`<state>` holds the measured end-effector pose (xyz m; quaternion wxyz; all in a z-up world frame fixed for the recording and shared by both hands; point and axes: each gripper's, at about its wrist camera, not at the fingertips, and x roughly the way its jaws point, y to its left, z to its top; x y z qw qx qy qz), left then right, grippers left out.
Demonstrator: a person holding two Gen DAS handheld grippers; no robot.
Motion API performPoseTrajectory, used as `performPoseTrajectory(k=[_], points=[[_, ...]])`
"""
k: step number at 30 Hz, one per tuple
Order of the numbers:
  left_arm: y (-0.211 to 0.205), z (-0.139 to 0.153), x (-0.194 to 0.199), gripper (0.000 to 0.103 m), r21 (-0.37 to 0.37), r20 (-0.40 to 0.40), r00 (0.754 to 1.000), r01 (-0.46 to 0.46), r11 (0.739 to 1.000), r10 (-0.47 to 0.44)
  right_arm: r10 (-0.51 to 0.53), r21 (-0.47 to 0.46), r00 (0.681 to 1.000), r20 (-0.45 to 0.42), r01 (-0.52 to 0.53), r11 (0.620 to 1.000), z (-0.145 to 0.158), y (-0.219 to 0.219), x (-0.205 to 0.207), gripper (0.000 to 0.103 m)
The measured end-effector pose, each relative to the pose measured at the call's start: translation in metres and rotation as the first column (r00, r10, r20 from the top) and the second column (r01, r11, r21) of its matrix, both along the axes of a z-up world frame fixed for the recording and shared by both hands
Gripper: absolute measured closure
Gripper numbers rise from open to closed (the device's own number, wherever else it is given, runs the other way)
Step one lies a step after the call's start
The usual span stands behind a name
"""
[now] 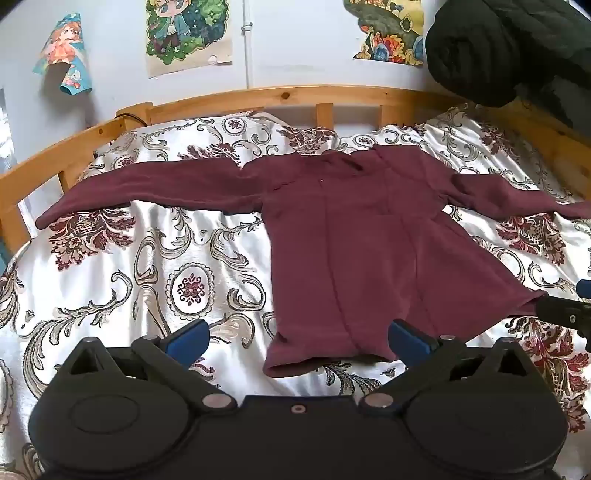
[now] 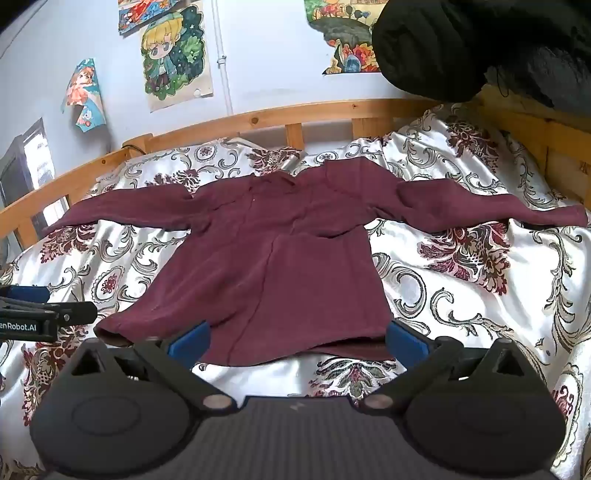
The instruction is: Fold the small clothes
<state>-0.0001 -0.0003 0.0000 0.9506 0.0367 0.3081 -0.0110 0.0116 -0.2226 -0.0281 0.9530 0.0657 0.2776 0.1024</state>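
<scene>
the left tool (image 1: 297,338) sits nearest in its own view, released, its two blue-tipped fingers (image 1: 188,336) spread wide and holding nothing. between and just ahead of them lies the near left corner of the hem of the maroon long-sleeved top (image 1: 354,236), a little off the fabric rather than clamped on it. the right finger of this tool overlaps the hem edge in the picture; whether it touches the cloth cannot be told.

the right tool (image 2: 297,338) is likewise released, fingers (image 2: 406,338) wide apart, with the middle and right part of the hem lying between them and just beyond. in the left wrist view this tool shows as a dark tip at the far right, just beside the hem's right corner. in the right wrist view the left tool appears at the left edge, just beside the hem's left corner.

further ahead of both tools the top lies flat on the bed's floral satin cover (image 1: 155,266), body running away from the tools toward the collar, some creases across the chest. both sleeves stretch straight out to either side.

beyond the collar stands the wooden bed rail (image 1: 280,94), and behind it a pale wall with cartoon posters (image 1: 188,33). a dark bulky bundle (image 1: 498,48) hangs over the far right corner.
</scene>
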Motion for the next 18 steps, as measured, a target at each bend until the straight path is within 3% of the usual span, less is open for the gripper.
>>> performPoseTrajectory(k=[18], points=[[0.0000, -0.0001, -0.0002, 0.001, 0.001, 0.001, 1.000, -0.003, 1.000, 0.003, -0.010, 0.022, 1.000, -0.001, 0.010, 1.000, 0.0000, -0.0023, -0.0010, 0.000]])
